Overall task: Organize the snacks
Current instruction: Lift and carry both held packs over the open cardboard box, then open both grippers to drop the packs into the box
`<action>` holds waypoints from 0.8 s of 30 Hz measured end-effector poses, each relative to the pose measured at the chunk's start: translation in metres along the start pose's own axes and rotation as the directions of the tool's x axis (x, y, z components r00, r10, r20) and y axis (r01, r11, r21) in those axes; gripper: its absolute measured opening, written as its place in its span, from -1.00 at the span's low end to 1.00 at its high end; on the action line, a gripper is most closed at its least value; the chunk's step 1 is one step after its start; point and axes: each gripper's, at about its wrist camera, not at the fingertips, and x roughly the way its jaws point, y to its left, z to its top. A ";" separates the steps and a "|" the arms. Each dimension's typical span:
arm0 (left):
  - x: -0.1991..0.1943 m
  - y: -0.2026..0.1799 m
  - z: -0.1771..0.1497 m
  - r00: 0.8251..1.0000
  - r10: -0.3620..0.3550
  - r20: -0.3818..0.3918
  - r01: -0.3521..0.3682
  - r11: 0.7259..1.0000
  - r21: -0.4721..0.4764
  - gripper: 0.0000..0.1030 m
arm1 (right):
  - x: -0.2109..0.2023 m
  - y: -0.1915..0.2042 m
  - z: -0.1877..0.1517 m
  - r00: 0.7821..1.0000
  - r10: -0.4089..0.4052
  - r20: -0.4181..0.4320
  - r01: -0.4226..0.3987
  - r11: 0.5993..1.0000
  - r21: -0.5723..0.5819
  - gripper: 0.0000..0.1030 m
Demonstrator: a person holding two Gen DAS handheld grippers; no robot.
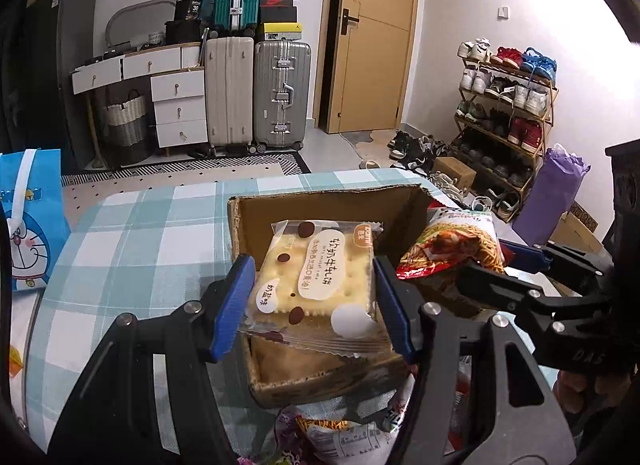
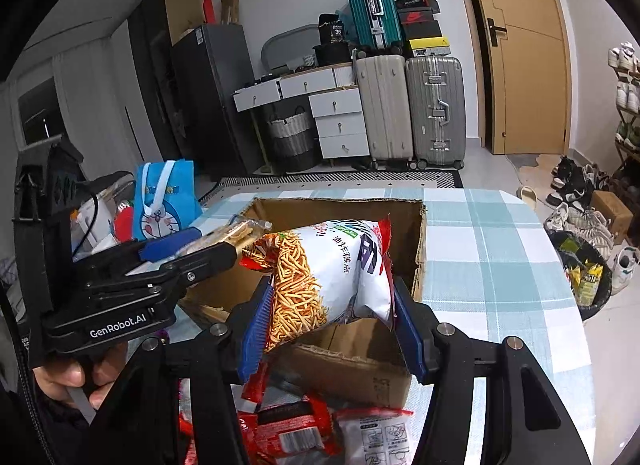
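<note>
My left gripper (image 1: 312,301) is shut on a clear-wrapped cracker pack (image 1: 316,277) and holds it above the open cardboard box (image 1: 320,201). My right gripper (image 2: 332,317) is shut on a white and red bag of fried noodle sticks (image 2: 324,273), also above the box (image 2: 416,257). The noodle bag shows in the left wrist view (image 1: 452,241) at the box's right side, with the right gripper (image 1: 500,265) behind it. The left gripper with the cracker pack (image 2: 236,235) shows at the left in the right wrist view. More snack packets (image 2: 300,429) lie in front of the box.
The box stands on a table with a blue checked cloth (image 1: 160,225). A blue Doraemon bag (image 1: 28,225) stands at the left. Suitcases (image 1: 256,93), drawers and a shoe rack (image 1: 504,113) stand farther back. A bin (image 2: 584,273) sits right of the table.
</note>
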 end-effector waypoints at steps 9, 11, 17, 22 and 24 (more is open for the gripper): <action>0.009 0.000 -0.001 0.999 -0.010 -0.033 0.010 1.000 0.007 0.24 | 0.006 -0.006 0.000 1.000 0.010 -0.019 -0.010 1.000 0.004 0.15; 0.005 0.004 0.000 1.000 -0.001 -0.031 0.001 1.000 -0.014 0.59 | 0.002 -0.006 0.002 1.000 0.012 -0.010 -0.012 1.000 0.000 0.33; -0.020 0.014 -0.006 1.000 0.011 -0.023 -0.012 0.998 -0.054 0.77 | -0.024 -0.006 0.002 0.999 0.020 0.030 -0.020 1.000 -0.002 0.99; -0.051 0.017 -0.021 0.998 0.058 0.000 -0.058 0.997 -0.044 0.99 | -0.047 -0.010 -0.009 0.999 -0.033 0.027 0.033 0.999 0.012 0.99; -0.064 0.019 -0.028 0.998 0.062 0.002 -0.062 0.997 -0.050 0.99 | -0.058 -0.011 -0.016 0.999 -0.043 0.029 0.042 0.999 0.021 0.99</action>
